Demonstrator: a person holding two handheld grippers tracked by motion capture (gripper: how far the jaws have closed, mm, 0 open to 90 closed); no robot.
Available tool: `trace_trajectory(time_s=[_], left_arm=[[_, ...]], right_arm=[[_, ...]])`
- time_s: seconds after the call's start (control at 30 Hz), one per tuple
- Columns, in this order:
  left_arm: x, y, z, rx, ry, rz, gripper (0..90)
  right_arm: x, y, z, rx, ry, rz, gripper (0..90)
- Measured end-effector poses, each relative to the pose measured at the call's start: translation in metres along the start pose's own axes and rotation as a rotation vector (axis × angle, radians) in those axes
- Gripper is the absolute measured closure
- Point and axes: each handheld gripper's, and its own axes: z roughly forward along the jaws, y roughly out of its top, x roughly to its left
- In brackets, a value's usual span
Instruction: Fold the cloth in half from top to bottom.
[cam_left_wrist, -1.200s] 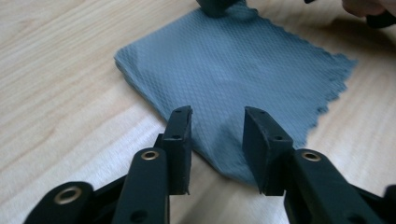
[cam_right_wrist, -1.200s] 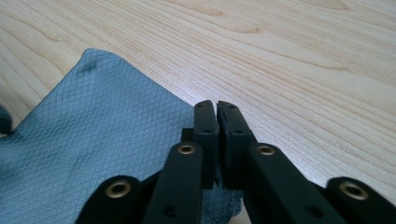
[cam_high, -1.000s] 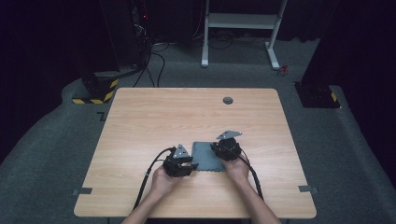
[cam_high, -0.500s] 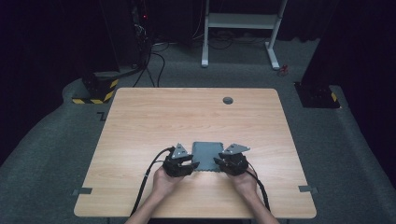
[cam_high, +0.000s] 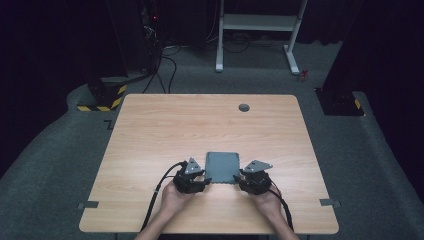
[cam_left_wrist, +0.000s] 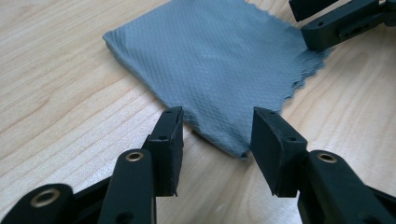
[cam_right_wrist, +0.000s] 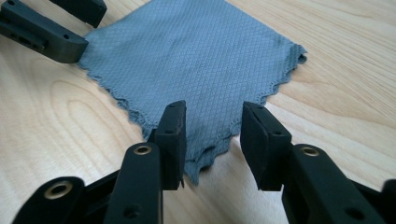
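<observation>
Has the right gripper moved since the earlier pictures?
Yes. In the high view the right gripper has come toward the near table edge, from the far right part of the grey cloth to its near right corner. Its jaws have just been opening.

One grey cloth (cam_high: 222, 167), two grippers, one table (cam_high: 150, 130).

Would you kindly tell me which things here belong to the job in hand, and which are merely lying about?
In the job:
- folded grey textured cloth with scalloped edges
- left gripper, open at one near corner
- right gripper, open at the other

Lying about:
- round dark grommet in the wooden table
- white metal frame behind
</observation>
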Motion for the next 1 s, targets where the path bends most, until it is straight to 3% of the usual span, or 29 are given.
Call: trace_trajectory(time_s=[0.13,0.33,0.5,0.53,0.63,0.73,0.8,0.97,1.0], left_arm=[[-0.005,0.001,-0.003,-0.013,0.000,0.011,53.8],[-0.008,-0.005,0.001,0.022,0.019,0.022,53.6],[-0.004,-0.006,-0.003,0.006,0.021,-0.001,53.7],[-0.002,-0.006,-0.006,-0.010,0.012,-0.012,53.7],[0.004,0.000,-0.010,-0.036,0.010,-0.038,54.1],[0.011,0.010,-0.005,-0.039,0.029,-0.046,54.5],[0.019,0.018,0.003,-0.029,0.048,-0.058,54.6],[0.042,0.039,0.028,-0.010,0.112,-0.157,50.4],[0.046,0.042,0.031,-0.003,0.125,-0.159,49.8]], right_arm=[[0.002,-0.006,-0.009,-0.021,0.009,0.006,57.9],[0.008,-0.012,-0.008,0.015,0.015,-0.012,57.7],[0.008,-0.011,-0.007,0.015,0.015,-0.026,60.7],[0.008,-0.010,-0.007,0.017,0.011,-0.029,63.3],[0.004,-0.008,-0.015,-0.031,0.033,0.005,82.2],[0.000,0.002,-0.014,-0.036,0.010,0.000,87.8],[-0.008,0.010,-0.006,-0.034,0.000,0.029,87.4],[-0.035,0.028,0.018,-0.027,-0.062,0.136,74.6],[-0.039,0.031,0.022,-0.021,-0.075,0.149,73.6]])
